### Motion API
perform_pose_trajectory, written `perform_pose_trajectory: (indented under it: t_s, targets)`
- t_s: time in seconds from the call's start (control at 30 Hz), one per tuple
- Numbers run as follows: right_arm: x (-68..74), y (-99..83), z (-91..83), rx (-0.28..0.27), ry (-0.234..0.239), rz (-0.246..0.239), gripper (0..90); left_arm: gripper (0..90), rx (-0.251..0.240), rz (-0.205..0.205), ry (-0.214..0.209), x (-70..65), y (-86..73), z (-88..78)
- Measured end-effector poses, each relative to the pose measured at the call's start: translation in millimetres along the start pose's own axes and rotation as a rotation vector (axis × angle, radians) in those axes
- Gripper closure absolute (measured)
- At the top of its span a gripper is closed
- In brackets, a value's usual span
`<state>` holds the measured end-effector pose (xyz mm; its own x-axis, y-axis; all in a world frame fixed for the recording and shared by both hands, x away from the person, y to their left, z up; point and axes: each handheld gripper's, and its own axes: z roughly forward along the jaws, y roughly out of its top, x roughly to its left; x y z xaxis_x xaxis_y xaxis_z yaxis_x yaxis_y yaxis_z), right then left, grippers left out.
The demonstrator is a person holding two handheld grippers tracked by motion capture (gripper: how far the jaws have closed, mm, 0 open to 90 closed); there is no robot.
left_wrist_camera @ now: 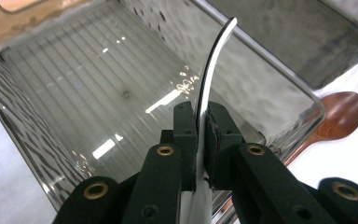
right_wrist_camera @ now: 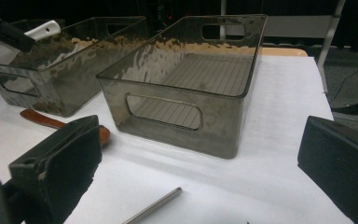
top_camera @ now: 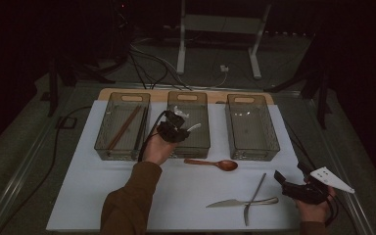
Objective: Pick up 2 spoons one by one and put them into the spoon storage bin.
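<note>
Dim room, white table point(top_camera: 103, 196) | we're hanging our left gripper point(left_wrist_camera: 200, 135) over the middle bin point(left_wrist_camera: 279, 79), jaws clamped on a thin white spoon point(left_wrist_camera: 212, 60) by its lower handle | looking light, stiff and slick, so we're gripping it low | right gripper point(right_wrist_camera: 200, 163) is sitting wide open near the knife point(top_camera: 235, 201).

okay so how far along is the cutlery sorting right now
Done, by the look of it: chopsticks lie in the left bin. In hand: the left claw is shut on a white spoon over the middle bin. Left: the wooden spoon, knife and fork lie on the table; the right claw waits open and the right bin is empty.
</note>
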<state>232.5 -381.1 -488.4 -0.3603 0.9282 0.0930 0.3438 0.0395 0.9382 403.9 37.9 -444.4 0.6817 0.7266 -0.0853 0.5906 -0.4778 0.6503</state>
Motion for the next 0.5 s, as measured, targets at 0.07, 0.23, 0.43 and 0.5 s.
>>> perform_pose_trajectory:
  t_s: [0.07, 0.23, 0.43, 0.5]
  targets:
    - [-0.2, 0.0, 0.0, -0.002, 0.0, 0.001, 0.0, 84.8, 0.003, -0.009, -0.003, 1.5, -1.7, 1.9]
    - [0.1, 0.0, 0.1, 0.0, 0.0, 0.0, 0.0, 86.1, 0.023, -0.018, -0.007, 4.0, -6.0, 5.5]
    - [0.2, 0.0, 0.2, 0.001, -0.001, -0.002, 0.0, 86.0, 0.028, -0.027, -0.018, 5.2, -8.9, 7.7]
    - [0.3, 0.0, 0.1, 0.0, -0.001, 0.0, 0.0, 82.9, 0.021, -0.032, -0.022, 5.4, -9.1, 7.6]
